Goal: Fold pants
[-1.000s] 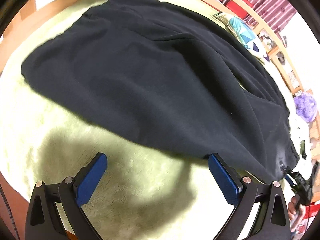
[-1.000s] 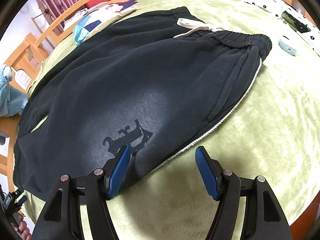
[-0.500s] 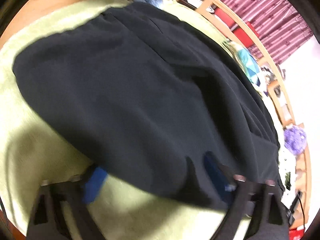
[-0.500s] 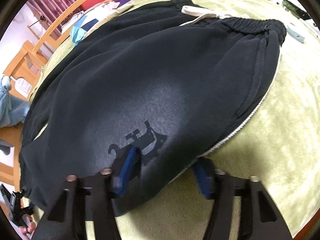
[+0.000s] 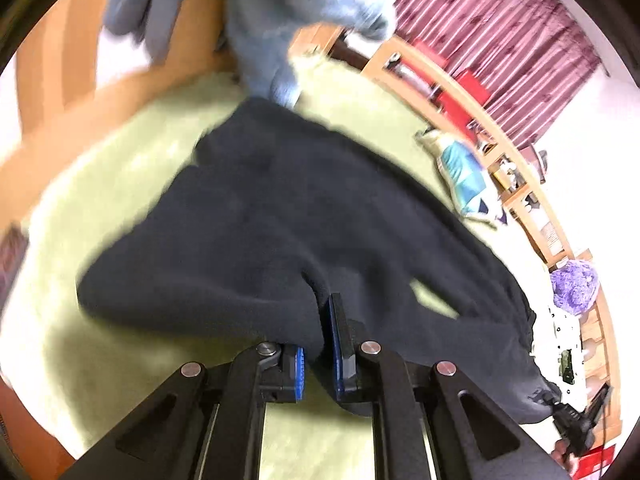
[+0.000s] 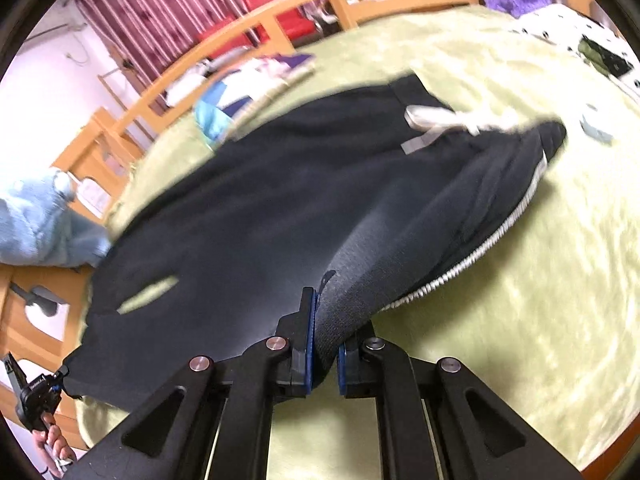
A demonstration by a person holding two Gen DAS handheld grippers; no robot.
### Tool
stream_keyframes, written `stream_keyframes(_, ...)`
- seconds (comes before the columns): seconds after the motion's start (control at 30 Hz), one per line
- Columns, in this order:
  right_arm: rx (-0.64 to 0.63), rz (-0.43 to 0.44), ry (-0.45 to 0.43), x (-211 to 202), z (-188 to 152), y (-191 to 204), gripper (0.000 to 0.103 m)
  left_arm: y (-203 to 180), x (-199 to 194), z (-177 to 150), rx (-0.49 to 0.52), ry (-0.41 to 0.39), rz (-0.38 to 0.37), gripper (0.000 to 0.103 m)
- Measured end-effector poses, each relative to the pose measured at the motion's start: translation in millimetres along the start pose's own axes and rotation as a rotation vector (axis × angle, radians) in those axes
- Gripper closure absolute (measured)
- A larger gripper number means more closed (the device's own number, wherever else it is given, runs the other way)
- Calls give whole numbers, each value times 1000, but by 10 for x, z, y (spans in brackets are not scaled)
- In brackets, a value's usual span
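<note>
Here the left hand-held gripper (image 5: 318, 344) is pinched narrow on a bunched fold at the near edge of the black sweatpants (image 5: 280, 216), the cloth gathered between its blue pads (image 5: 334, 332) and lifted off the surface. The right hand-held gripper (image 6: 323, 344) is likewise clamped tight on the near edge of the sweatpants (image 6: 280, 200), the fabric squeezed between its pads (image 6: 309, 332) just beside the white side stripe (image 6: 492, 236) that runs along the seam. The sweatpants lie spread over a pale green fuzzy blanket (image 6: 520, 320), the elastic waistband (image 6: 552, 140) and white drawstring (image 6: 436, 118) at the far right of the right wrist view. A gap in the cloth shows green blanket (image 5: 120, 184) in both views. Beyond, a light blue plush garment (image 5: 288, 32) sits near the far leg ends, a teal patterned cushion (image 5: 464, 180) lies by the wooden rail (image 5: 480, 120), and a purple plush toy (image 5: 574, 288) rests well apart.
</note>
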State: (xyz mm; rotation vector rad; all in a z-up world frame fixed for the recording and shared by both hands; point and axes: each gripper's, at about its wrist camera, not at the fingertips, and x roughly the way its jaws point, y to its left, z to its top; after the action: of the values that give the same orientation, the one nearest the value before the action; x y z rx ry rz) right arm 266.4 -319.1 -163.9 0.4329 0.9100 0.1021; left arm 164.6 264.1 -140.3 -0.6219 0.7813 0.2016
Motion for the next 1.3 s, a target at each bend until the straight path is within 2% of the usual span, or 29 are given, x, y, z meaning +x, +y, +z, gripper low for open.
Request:
stream_keyframes(0.13, -38, 25, -37, -88, 390, 218, 95, -370, -57, 314, 105, -82, 41, 92)
stream_keyframes(0.33, -73, 38, -85, 31, 951, 528, 95, -735, 249, 850, 136, -138, 44, 92)
stream_keyframes(0.6, -83, 53, -132, 700, 1845, 836, 95, -1094, 957, 1460, 170, -174, 81, 92)
stream_keyframes(0.77, -44, 57, -118, 1281, 2184, 848, 95, -1174, 1486, 1685, 163, -147, 117, 92)
stream_keyframes(0.87, -15, 53, -75, 1671, 2204, 804, 94, -1148, 1779, 1673, 158, -107, 130, 92)
stream_keyframes(0.97, 2, 37, -5, 2056, 2081, 745, 79, -1097, 2020, 1600, 150, -64, 158, 88)
stream_keyframes(1.0, -16, 30, 10, 2116, 2032, 751, 73, -1089, 2053, 1574, 153, -51, 169, 79)
stream_keyframes(1.03, -41, 23, 17, 2142, 1982, 767, 72, -1086, 2086, 1553, 156, -34, 169, 65)
stream_keyframes(1.07, -81, 7, 18, 2144, 1917, 797, 67, -1080, 2098, 1514, 160, -17, 161, 58)
stream_keyframes(1.1, -127, -15, 19, 2121, 1843, 828, 62, -1079, 2096, 1490, 163, -13, 161, 46)
stream_keyframes(1.13, -179, -36, 14, 2066, 1749, 866, 60, -1080, 2071, 1462, 169, -10, 164, 40)
stream_keyframes(1.23, -261, -78, -2, 1871, 1546, 851, 51, -1074, 1898, 1334, 198, -2, 159, 37)
stream_keyframes(1.3, -283, -95, 8, 1697, 1377, 771, 50, -1020, 1743, 1188, 187, 4, 143, 34)
